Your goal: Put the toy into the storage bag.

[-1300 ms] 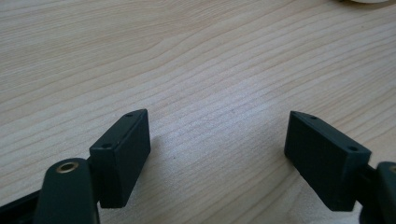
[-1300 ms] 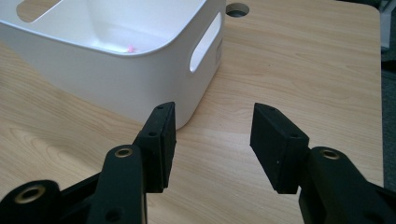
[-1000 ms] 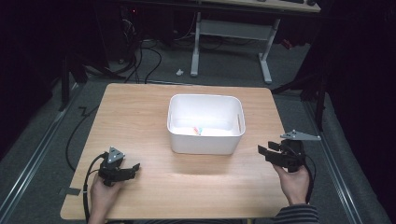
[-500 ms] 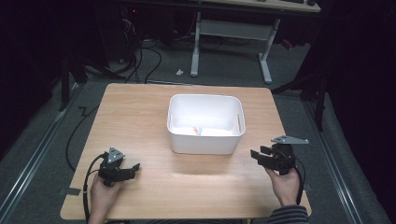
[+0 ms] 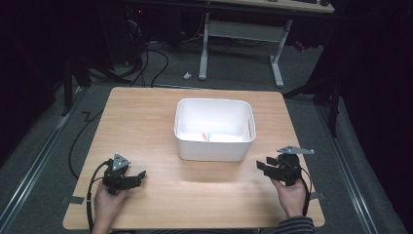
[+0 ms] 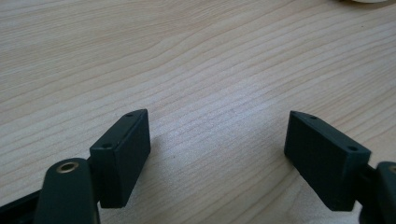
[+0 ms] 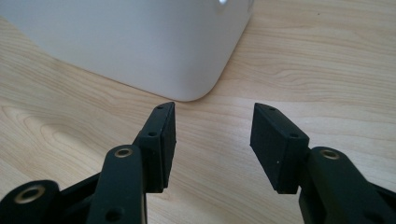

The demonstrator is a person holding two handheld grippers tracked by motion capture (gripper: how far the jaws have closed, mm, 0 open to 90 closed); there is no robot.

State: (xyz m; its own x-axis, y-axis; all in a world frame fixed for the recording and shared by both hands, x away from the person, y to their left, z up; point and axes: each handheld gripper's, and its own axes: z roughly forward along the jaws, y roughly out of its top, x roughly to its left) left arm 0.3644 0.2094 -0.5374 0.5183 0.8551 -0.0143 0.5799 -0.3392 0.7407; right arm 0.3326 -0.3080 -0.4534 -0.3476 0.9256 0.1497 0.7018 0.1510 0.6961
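Both grippers were empty: the left gripper (image 5: 139,174) gaped wide over bare counter (image 5: 146,122), the right gripper (image 5: 261,166) stood partly open. The white bin (image 5: 214,146), holding a small colourful item (image 5: 206,135), sat just ahead of the right gripper, whose jaws risked shoving it.

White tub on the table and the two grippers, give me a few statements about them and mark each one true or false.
1. The white tub stands on the wooden table, between the two grippers. True.
2. The left gripper holds a small object. False: its fingers are spread apart with nothing but bare wood between them.
3. Something small and colourful lies inside the tub. True, though it is too small to identify.
4. The right gripper is clamped on the tub's wall. False: it is open, and the tub's corner sits beyond its fingers, apart from them.
5. The tub lies tipped on its side. False: it sits upright with its opening facing up.
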